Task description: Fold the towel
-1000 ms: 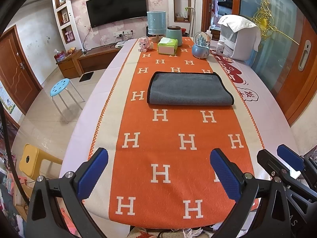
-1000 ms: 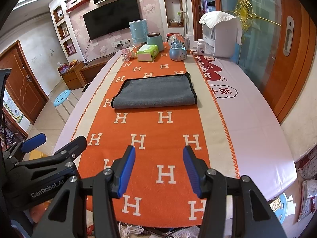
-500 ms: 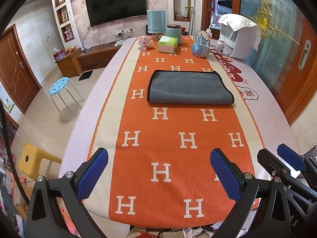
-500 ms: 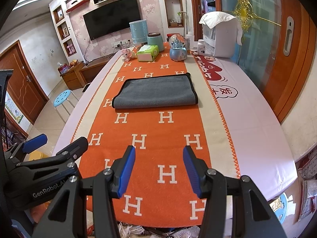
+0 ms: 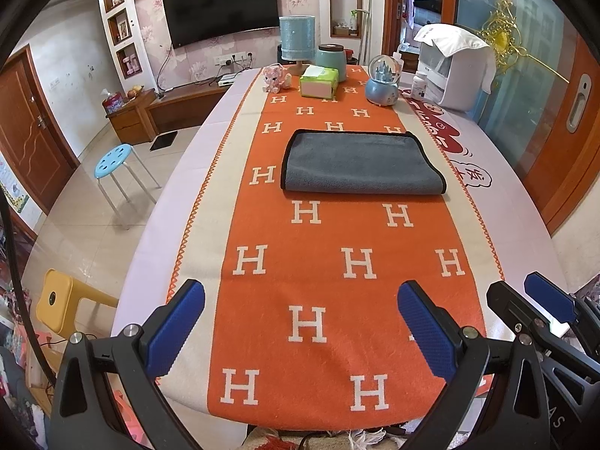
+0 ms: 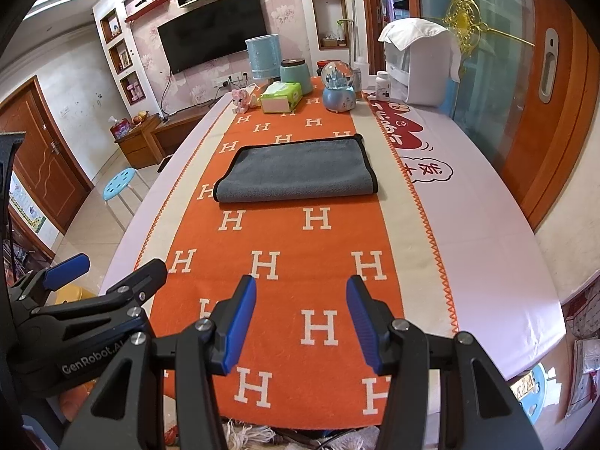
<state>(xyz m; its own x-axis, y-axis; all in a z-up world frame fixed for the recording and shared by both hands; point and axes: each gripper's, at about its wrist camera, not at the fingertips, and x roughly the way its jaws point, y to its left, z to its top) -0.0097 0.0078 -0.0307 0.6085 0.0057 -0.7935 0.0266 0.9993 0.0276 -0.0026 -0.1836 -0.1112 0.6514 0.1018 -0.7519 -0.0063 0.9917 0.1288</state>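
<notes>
A grey towel with a black border [image 5: 360,163] lies folded flat on the orange table runner, past the middle of the table; it also shows in the right wrist view [image 6: 298,170]. My left gripper [image 5: 300,322] is wide open and empty above the near end of the table, far short of the towel. My right gripper [image 6: 302,322] is open and empty, also at the near end. The right gripper shows at the lower right of the left wrist view [image 5: 540,311], and the left gripper at the lower left of the right wrist view [image 6: 101,281].
The orange runner with white H marks [image 5: 337,262] covers the pink-clothed table [image 6: 487,232]. At the far end stand a tissue box [image 5: 318,81], a snow globe [image 5: 382,80], a teal jar [image 5: 331,58], a pink toy [image 5: 275,78] and a white appliance [image 5: 453,71]. A blue stool [image 5: 114,157] stands left.
Both grippers have drifted slightly; the towel sits a little higher in the views. Neither gripper's opening has changed.
</notes>
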